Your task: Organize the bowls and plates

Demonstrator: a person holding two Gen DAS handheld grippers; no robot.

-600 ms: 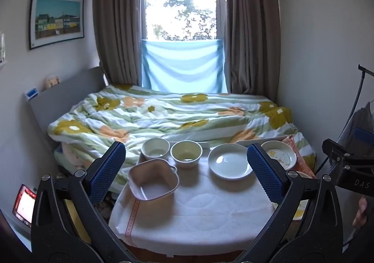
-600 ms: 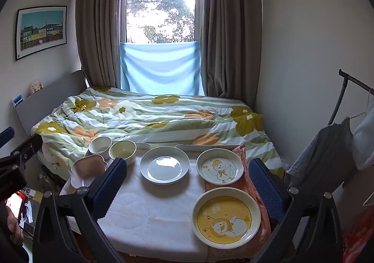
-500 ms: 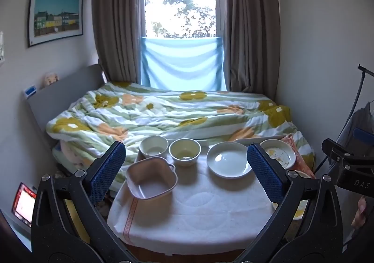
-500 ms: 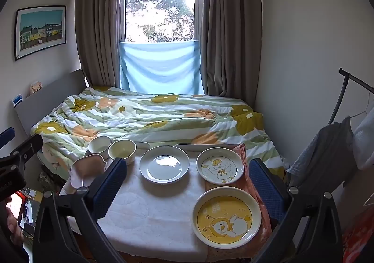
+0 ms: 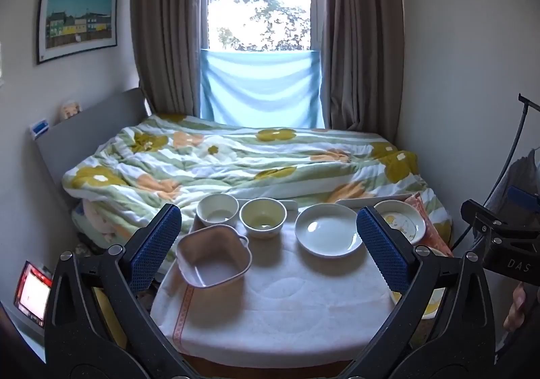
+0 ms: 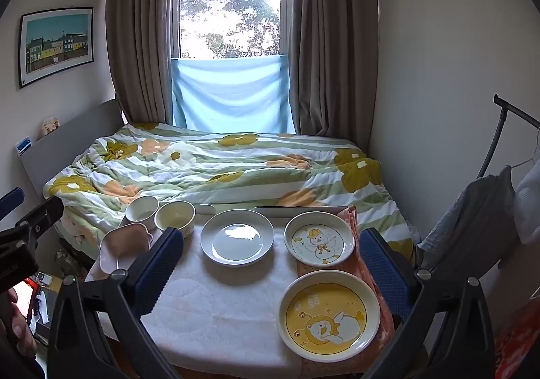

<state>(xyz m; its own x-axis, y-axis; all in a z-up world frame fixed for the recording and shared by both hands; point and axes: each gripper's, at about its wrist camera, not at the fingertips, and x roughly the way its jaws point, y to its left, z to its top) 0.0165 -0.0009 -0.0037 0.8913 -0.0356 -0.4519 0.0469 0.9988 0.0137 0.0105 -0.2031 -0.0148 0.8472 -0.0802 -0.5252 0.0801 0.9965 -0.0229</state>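
Hovering with jaws spread wide and empty, the left gripper (image 5: 269, 237) and right gripper (image 6: 271, 266) are held short of the white-clothed table (image 6: 216, 304), where three ceramic plates (image 6: 237, 237) at centre-right and three bowls (image 5: 263, 217) at centre-left are laid out unstacked, apparently for sorting.

3 bowls (image 5: 258, 217), 3 plates (image 6: 236, 237), all upright

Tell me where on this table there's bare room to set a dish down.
The near middle of the white cloth is bare, bordered by the plain white plate behind, the yellow plate on the right and the pink square dish on the left. The far edge is crowded: two bowls, then plates.
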